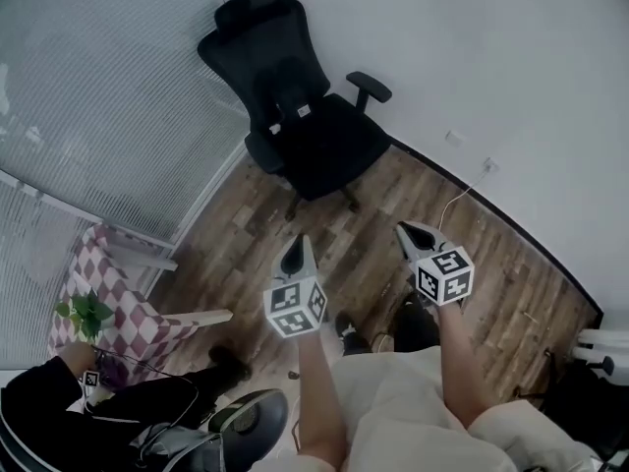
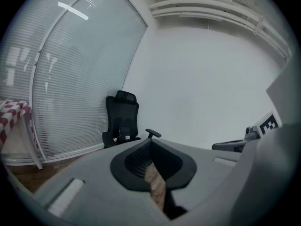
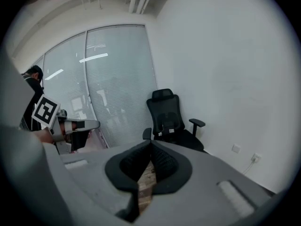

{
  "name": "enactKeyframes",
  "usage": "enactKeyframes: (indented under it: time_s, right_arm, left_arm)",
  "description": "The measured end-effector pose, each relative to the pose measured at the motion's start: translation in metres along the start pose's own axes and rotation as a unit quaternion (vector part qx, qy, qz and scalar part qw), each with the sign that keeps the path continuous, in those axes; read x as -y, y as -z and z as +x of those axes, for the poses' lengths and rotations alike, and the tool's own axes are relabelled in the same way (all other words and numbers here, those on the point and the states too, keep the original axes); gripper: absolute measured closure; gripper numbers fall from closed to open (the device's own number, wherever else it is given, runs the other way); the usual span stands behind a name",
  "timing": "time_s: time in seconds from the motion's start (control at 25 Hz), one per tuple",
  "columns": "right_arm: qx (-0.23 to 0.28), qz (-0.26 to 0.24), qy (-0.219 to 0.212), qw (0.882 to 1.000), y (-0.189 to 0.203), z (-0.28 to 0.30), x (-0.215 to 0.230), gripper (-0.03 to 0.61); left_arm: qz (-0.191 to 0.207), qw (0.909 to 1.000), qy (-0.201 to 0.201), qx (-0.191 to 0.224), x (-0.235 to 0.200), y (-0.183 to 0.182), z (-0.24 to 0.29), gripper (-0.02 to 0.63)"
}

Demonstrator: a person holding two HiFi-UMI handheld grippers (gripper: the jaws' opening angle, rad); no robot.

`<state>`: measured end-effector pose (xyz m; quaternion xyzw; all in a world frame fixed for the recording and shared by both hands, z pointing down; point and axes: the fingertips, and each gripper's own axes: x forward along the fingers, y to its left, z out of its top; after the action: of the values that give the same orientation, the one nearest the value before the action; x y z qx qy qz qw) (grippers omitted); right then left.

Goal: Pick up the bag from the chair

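I have both claws pinched shut and empty, the left gripper [image 1: 297,252] and right gripper [image 1: 413,234] over the wood floor [image 1: 393,190], well apart from the black office chair [image 1: 329,150] where the dark bag [image 1: 292,104] sits on the seat, against the backrest.

The chair [image 1: 329,155] is a black office swivel chair with a tall backrest, a headrest [image 1: 254,6] and padded armrests [image 1: 370,88]. It stands upright on the wood-plank floor [image 1: 393,214], in the corner between the blind-covered glass wall [image 1: 118,106] and the white wall [image 1: 472,57]. The bag [image 1: 293,101] is black and sits on the rear of the seat, leaning against the backrest. It is hard to separate from the black upholstery. A small white tag [image 1: 303,111] shows on its front. In the right gripper view the bag [image 3: 166,121] occupies the lower backrest area, between the armrests.
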<state>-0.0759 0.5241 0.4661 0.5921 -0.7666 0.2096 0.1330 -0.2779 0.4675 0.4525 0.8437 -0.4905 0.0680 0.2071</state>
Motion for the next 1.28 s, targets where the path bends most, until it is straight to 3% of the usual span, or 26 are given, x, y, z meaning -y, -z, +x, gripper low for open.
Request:
enactKeyframes:
  time_s: [0.32,0.52,0.68,0.88,1.12,1.28]
  right_arm:
    - [-0.003,0.005,-0.052,0.999,-0.035,0.070,0.010,0.578]
    - [0.019,0.028,-0.117,0.993,-0.082,0.123,0.016,0.578]
    - [0.030,0.048,-0.145,0.988,-0.118,0.160,0.032,0.578]
    - [0.020,0.031,-0.246,0.969,-0.148,0.196,0.027,0.578]
    - [-0.005,-0.032,-0.250,0.968,-0.171,0.240,0.052,0.578]
    - [-0.002,-0.009,-0.279,0.960,-0.183,0.248,0.076,0.578]
  left_arm:
    - [0.004,0.9999,-0.016,0.002,-0.016,-0.030,0.048,0.607]
    - [0.011,0.9995,-0.026,0.014,-0.024,-0.067,0.084,0.607]
    - [0.013,0.9984,-0.049,0.025,-0.035,-0.099,0.114,0.607]
    - [0.009,0.9941,-0.090,0.059,-0.039,-0.128,0.148,0.607]
    - [0.010,0.9914,-0.116,0.059,-0.039,-0.148,0.190,0.607]
    - [0.011,0.9889,-0.134,0.064,-0.041,-0.157,0.214,0.607]
